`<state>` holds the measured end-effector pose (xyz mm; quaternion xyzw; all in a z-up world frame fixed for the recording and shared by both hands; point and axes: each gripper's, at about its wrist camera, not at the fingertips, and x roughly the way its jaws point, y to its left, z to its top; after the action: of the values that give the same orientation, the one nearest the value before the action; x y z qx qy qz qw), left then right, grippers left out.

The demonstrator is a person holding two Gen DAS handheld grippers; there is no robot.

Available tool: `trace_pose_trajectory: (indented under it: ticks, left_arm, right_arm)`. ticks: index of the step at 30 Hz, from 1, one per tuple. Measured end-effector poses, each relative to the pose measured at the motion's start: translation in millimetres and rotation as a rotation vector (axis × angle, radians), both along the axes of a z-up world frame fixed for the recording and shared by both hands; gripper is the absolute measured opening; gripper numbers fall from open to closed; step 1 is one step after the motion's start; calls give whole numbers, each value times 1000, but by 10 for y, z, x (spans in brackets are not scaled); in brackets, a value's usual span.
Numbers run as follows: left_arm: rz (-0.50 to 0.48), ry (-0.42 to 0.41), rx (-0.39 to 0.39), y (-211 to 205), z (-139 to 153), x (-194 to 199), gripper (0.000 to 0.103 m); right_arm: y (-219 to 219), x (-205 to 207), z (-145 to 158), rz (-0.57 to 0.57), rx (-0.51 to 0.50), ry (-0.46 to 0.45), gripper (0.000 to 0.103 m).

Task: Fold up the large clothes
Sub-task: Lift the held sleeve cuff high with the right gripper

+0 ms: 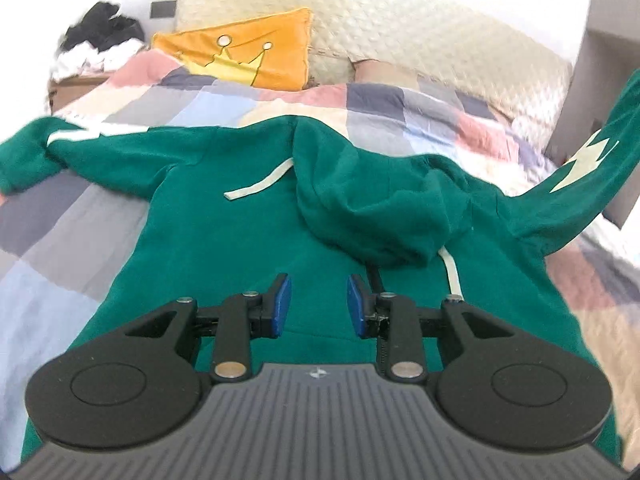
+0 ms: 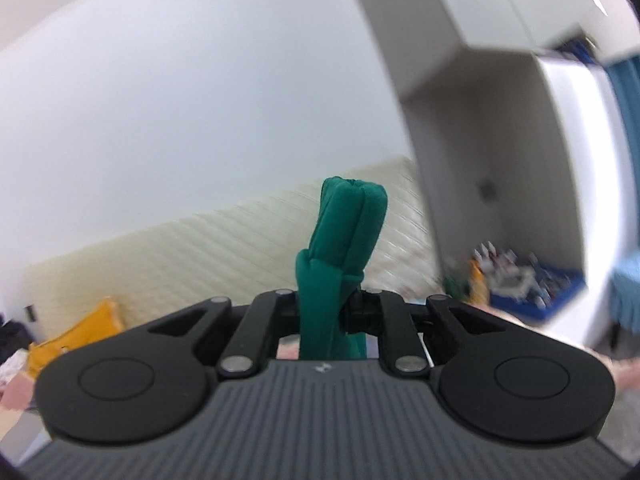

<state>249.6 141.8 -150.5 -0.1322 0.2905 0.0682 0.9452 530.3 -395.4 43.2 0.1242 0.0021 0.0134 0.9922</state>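
Note:
A green hoodie (image 1: 240, 240) lies spread flat on the bed, its hood (image 1: 372, 200) folded down over the chest and white drawstrings showing. My left gripper (image 1: 319, 304) hovers open just above the hoodie's lower body, blue pads apart and empty. The hoodie's right sleeve (image 1: 592, 160) with a pale lightning mark is lifted up and off to the right. My right gripper (image 2: 326, 304) is shut on the bunched cuff of that green sleeve (image 2: 348, 224), held high and pointing at the wall.
A checked patchwork quilt (image 1: 72, 232) covers the bed. An orange crown cushion (image 1: 244, 52) and cream headboard (image 1: 400, 36) are at the back. A pile of dark and white clothes (image 1: 96, 40) sits at back left. A grey cabinet (image 2: 460, 60) and blue bin (image 2: 532, 284) stand right.

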Motion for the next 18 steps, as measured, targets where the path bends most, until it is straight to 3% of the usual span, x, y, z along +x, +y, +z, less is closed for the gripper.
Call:
trace_pose_trajectory:
  ticks: [3,9,14,18]
  left_arm:
    - [12,-4,-94,182,34,-104,36]
    - [31,-42,-159,453,109,-364,36]
    - [59,-88,-196,670,178,-517,36]
    - [100,-108,-216,893,211,-553,36]
  right_arm:
    - [554,-185,317,33,-152,-25,16]
    - [1547,-619,543,149,-268,-89,16]
    - [2323,-929,401,268,-364,-114,16]
    - [2874,-1167,62,385,-406,-117,16]
